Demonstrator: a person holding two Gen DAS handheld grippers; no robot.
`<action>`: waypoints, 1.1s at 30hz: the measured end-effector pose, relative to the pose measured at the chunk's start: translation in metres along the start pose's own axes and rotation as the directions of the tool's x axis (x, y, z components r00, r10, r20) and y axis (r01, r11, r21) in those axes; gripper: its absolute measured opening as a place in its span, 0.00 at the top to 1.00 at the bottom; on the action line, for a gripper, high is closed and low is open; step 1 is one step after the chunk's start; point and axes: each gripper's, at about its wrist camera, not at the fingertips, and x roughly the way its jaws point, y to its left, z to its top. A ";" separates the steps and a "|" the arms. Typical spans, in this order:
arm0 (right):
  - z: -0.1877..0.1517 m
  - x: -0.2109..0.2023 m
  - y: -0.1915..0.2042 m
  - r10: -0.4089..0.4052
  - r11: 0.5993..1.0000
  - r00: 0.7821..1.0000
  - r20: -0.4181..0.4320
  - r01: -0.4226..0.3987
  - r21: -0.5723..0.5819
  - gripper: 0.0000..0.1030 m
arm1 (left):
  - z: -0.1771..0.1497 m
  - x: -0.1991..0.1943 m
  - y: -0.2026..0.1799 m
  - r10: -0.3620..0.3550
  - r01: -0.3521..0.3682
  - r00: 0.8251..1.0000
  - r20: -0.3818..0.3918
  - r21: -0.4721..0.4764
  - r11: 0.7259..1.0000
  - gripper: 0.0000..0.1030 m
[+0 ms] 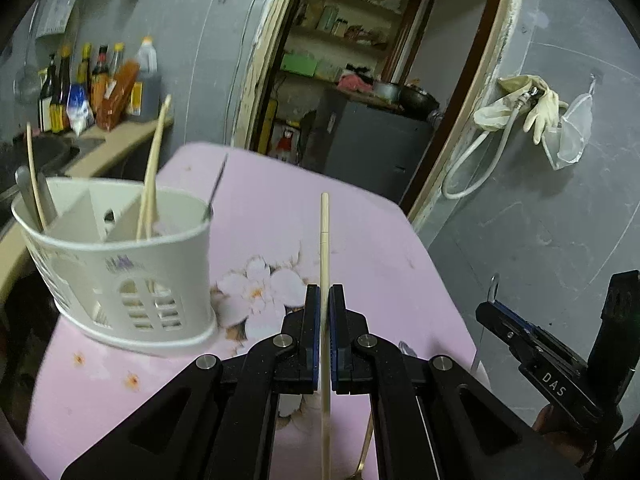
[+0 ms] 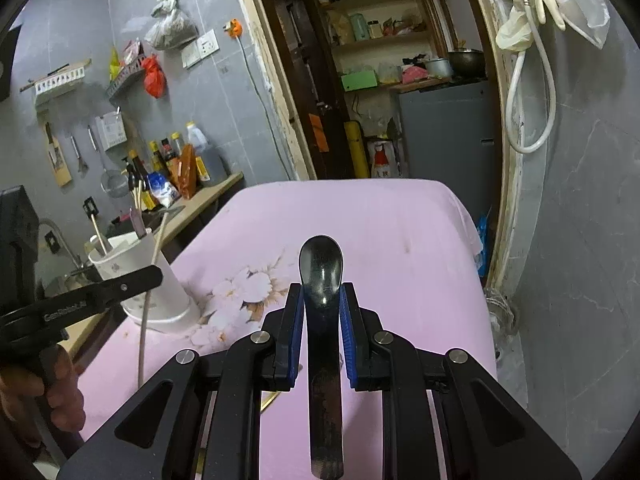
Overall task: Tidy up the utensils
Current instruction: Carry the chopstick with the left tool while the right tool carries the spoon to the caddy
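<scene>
Utensil holder at the left of the tabletop, both grippers over its near part.

The utensil holder (image 1: 120,268) stands on the tabletop (image 1: 360,240) toward its left edge, with chopsticks (image 1: 154,168) and a few other utensils upright in its compartments. The left gripper (image 1: 325,312) is to the right of the holder, a single chopstick (image 1: 325,248) clamped between its jaws and pointing away. The right gripper (image 2: 320,316) is further right, a spoon (image 2: 320,276) between its jaws, bowl forward. Behind the holder a counter (image 1: 120,140) carries bottles (image 1: 100,84). Beyond the tabletop's far edge a doorway (image 2: 380,80) opens on shelves.
</scene>
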 end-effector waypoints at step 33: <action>0.108 -0.004 0.178 0.266 0.963 0.926 0.266 -0.244 -0.114 0.86 | 0.131 -0.107 0.196 0.167 -0.087 0.916 0.364 -0.226 0.970 0.98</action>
